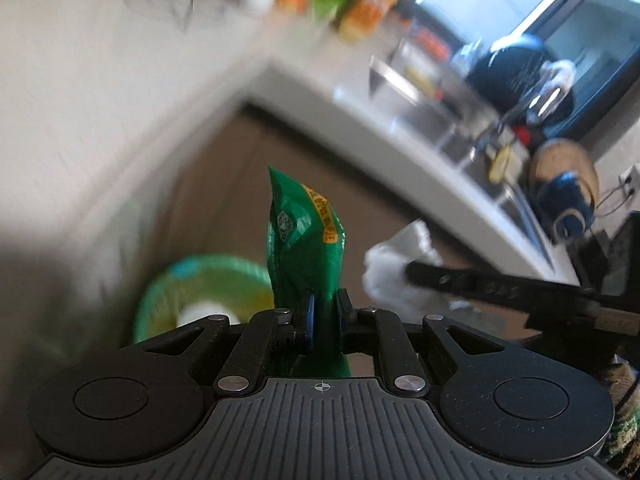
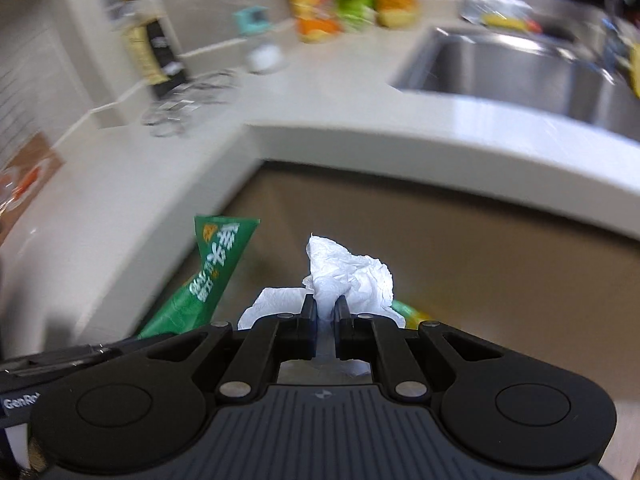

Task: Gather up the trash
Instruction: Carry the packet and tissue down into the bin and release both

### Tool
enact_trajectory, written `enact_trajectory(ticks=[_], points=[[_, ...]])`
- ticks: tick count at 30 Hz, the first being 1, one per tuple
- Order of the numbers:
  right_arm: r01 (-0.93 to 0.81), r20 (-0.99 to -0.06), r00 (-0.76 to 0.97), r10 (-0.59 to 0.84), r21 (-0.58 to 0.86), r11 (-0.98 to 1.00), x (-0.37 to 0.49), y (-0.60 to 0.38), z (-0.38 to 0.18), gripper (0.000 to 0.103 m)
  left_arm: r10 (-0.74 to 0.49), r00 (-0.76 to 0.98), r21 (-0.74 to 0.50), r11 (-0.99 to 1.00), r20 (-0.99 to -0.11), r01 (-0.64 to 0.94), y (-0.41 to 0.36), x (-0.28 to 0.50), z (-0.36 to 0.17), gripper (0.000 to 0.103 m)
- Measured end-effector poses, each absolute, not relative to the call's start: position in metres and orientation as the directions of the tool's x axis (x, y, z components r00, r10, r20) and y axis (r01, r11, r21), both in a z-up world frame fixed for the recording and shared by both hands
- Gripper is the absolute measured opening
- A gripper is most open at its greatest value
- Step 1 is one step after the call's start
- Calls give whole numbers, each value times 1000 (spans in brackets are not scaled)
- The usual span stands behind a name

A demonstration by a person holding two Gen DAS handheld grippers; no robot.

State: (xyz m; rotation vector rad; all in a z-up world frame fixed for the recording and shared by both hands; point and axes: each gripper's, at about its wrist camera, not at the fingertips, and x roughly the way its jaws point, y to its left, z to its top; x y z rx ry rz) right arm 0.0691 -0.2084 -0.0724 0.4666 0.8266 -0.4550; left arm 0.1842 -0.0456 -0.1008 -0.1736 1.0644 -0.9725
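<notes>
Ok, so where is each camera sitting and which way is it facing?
Left wrist: on the left hand-held gripper, angled down past a green wrapper to a green-lined bin; the right hand-held gripper enters from the right.
Right wrist: on the right hand-held gripper, over a crumpled tissue toward the sink.
Shared: wrapper, tissue, countertop.

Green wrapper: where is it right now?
Clamped in the left gripper, the green wrapper stands up at centre of the left wrist view, above the green-lined bin, left of the tissue.
</notes>
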Motion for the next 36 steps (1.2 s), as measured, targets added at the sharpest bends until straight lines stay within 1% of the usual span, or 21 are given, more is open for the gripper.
enact_trajectory(ticks=[4, 7, 9, 13, 19, 24, 28, 31, 33, 36], points=[[620, -804, 552, -222, 218, 754, 48, -231, -97, 8, -671, -21, -595, 642, -741, 483, -65, 191, -163, 14], [657, -829, 520, -206, 234, 717, 38, -248, -120, 8, -592, -101, -569, 693, -800, 442, -82, 192, -207, 14], [674, -848, 494, -192, 234, 700, 35, -256, -133, 8, -552, -124, -549, 728, -825, 411, -91, 193, -233, 14], [692, -880, 452, -148, 241, 680, 29, -272, -156, 8, -541, -139, -556, 771, -829, 310, -106, 205, -270, 14], [688, -917, 388, -89, 225, 690, 30, -302, -183, 8, -478, -113, -490, 859, -871, 146, -143, 232, -330, 15], [647, -938, 345, -40, 207, 734, 49, -329, -197, 8, -514, -186, -520, 854, -837, -22, -164, 253, -373, 19], [604, -942, 335, -25, 194, 773, 69, -337, -200, 8, -491, -144, -492, 870, -859, -36, -166, 261, -375, 19], [563, -946, 323, -3, 189, 805, 82, -334, -204, 8, -511, -113, -510, 859, -852, -42, -158, 262, -367, 19], [541, -951, 308, 9, 183, 821, 88, -333, -209, 8, -504, -95, -506, 863, -858, -8, -151, 260, -355, 19], [513, -957, 286, 42, 190, 837, 104, -330, -220, 8, -480, -63, -484, 871, -875, 87, -142, 246, -330, 19]])
